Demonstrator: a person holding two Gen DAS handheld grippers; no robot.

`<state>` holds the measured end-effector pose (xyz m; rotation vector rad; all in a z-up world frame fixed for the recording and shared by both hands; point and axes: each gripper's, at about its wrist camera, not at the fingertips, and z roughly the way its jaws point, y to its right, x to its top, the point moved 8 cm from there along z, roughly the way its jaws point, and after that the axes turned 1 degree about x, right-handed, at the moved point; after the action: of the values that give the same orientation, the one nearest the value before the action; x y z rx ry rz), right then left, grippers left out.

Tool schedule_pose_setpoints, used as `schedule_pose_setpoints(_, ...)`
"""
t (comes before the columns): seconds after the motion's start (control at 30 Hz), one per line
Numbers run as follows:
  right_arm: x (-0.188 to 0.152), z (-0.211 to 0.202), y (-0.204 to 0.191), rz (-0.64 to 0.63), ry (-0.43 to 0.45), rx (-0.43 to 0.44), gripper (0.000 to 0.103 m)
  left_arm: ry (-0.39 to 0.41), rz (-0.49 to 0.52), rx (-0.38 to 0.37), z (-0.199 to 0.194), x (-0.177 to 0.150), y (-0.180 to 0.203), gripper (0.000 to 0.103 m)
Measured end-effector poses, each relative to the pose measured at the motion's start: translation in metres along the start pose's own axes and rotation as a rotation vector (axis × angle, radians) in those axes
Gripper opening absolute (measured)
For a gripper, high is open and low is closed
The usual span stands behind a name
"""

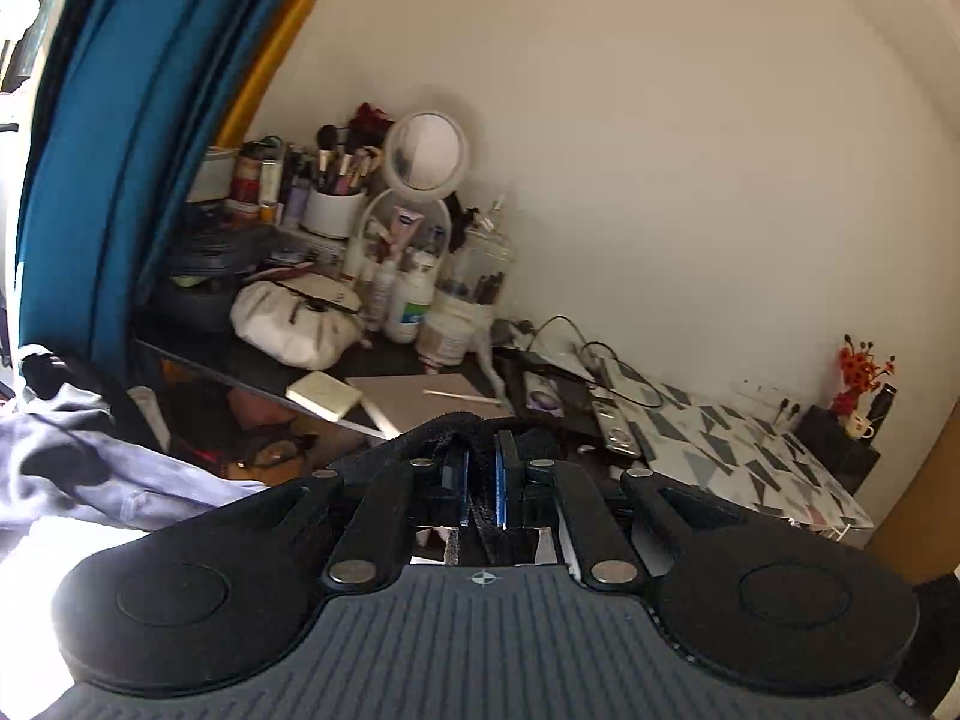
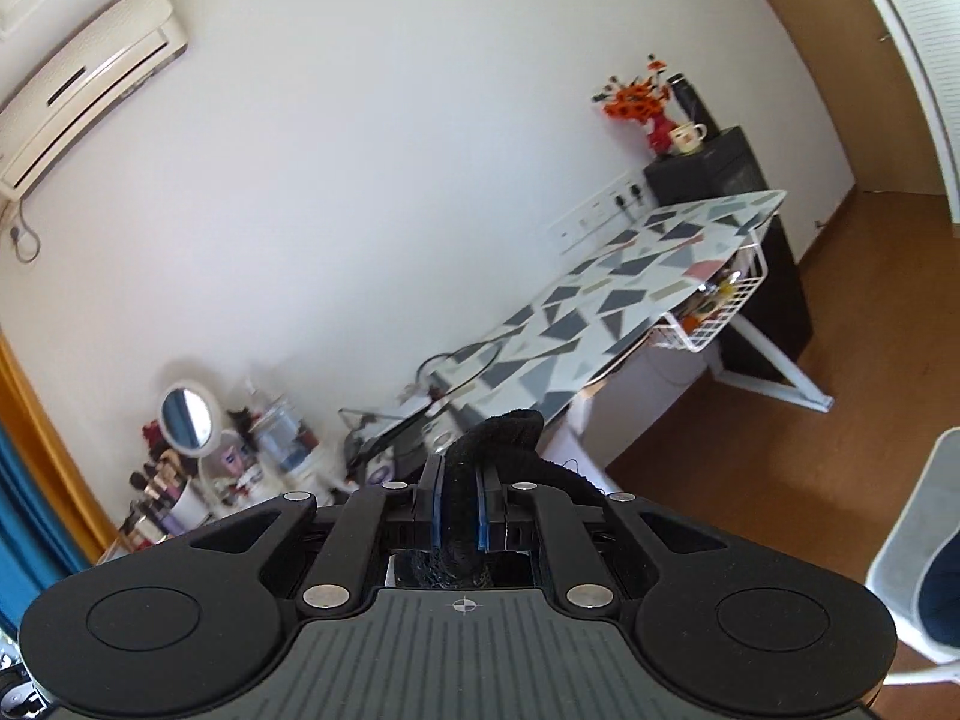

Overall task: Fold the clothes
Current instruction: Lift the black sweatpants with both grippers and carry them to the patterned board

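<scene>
My left gripper (image 1: pixel 480 453) is shut on a fold of black knitted cloth (image 1: pixel 447 423) that bunches over its fingertips. My right gripper (image 2: pixel 461 480) is shut on a thick bunch of the same kind of black cloth (image 2: pixel 498 438), which sticks up between the blue pads. Both grippers are held high and point at the room's wall, so the rest of the black garment hangs out of sight below. A pale lilac garment (image 1: pixel 90 468) lies crumpled at the lower left of the left wrist view.
A dark desk (image 1: pixel 264 360) crowded with cosmetics, a round mirror (image 1: pixel 427 150) and a white bag stands ahead on the left. A table with a triangle-patterned top (image 2: pixel 630 288) runs along the wall. A white chair (image 2: pixel 924 564) stands on the wooden floor at right.
</scene>
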<state>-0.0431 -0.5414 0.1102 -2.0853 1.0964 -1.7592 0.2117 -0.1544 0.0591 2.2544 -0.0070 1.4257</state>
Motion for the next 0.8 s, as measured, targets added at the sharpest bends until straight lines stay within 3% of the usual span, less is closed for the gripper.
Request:
schedule_pose_setpoints(0.2, 0.082, -0.04, 0.114, -0.003, 0.074, -0.085, 0.009, -0.098, -0.031, -0.132, 0.05, -0.062, 0.144, 0.008)
schedule_pose_setpoints(0.47, 0.155, -0.059, 0.198, -0.027, 0.165, -0.175, 0.009, -0.237, 0.039, -0.254, 0.113, -0.123, 0.277, 0.008)
schedule_pose_setpoints(0.67, 0.191, -0.026, 0.254, 0.049, 0.193, -0.224, 0.009, -0.23, 0.08, -0.319, 0.172, -0.137, 0.342, 0.008)
schedule_pose_setpoints(0.8, 0.219, 0.032, 0.272, 0.032, 0.195, -0.257, 0.009, -0.26, 0.039, -0.335, 0.237, -0.143, 0.369, 0.008)
